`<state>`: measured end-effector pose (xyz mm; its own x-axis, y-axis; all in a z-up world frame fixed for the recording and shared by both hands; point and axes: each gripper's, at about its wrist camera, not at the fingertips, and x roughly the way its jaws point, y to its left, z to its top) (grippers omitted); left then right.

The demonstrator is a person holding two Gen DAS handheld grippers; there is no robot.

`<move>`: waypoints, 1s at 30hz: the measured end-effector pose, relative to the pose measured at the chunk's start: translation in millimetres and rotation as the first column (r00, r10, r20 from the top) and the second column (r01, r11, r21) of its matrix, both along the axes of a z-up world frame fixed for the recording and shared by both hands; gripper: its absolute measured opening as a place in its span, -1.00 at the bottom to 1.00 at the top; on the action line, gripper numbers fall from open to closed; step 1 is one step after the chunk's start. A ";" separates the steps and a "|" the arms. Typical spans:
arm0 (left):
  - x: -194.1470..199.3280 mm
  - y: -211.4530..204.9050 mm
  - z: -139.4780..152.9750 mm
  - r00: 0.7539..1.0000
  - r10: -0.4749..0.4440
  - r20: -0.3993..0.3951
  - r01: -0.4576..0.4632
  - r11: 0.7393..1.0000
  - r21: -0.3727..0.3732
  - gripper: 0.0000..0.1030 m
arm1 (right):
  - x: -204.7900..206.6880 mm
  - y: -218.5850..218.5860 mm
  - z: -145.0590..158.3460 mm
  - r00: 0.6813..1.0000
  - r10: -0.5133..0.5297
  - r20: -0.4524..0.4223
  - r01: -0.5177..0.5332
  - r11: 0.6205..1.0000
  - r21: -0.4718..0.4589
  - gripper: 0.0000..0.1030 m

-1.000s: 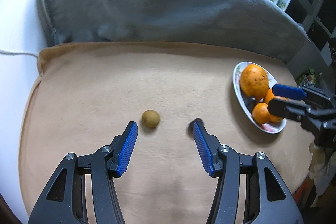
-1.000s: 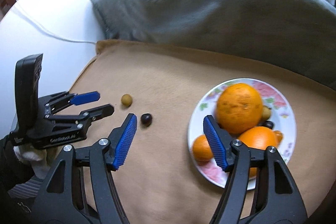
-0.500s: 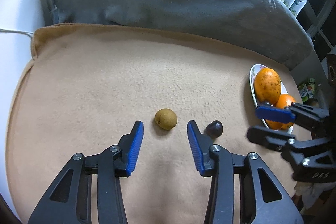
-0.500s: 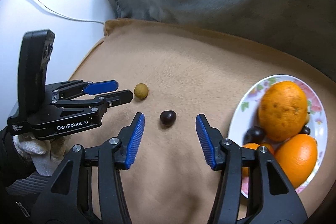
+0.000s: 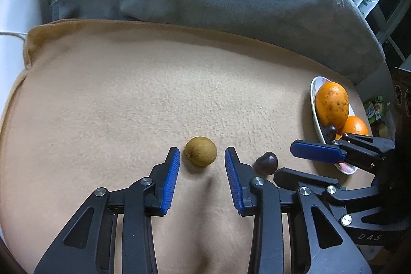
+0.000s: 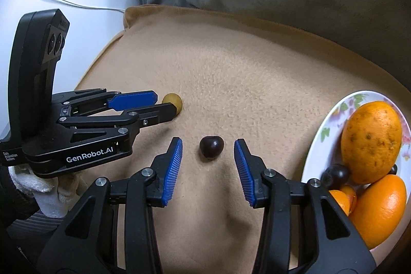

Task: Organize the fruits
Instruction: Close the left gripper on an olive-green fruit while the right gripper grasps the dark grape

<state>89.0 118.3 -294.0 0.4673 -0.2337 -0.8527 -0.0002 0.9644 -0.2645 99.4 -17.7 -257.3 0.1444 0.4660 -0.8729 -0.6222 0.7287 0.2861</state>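
Most fruit already lies in the plate (image 6: 331,120) at the blanket's right edge. Two remain mid-blanket: a brown fruit (image 5: 201,151) between the left gripper (image 5: 201,158) jaws, a dark cherry (image 6: 211,146) between the right gripper (image 6: 208,149) jaws; both pairs have just been closing, narrow, not yet touching.

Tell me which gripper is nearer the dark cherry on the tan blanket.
Right. The right gripper has the dark cherry between its open fingers, untouched; the left gripper sits beside it, straddling the brown fruit.
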 end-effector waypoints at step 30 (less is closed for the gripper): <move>12.1 -10.5 -17.8 1.000 -0.008 -0.024 0.009 1.000 0.015 -0.47 | 13.2 17.1 -29.0 0.998 0.044 -0.034 -0.046 0.998 -0.045 -0.42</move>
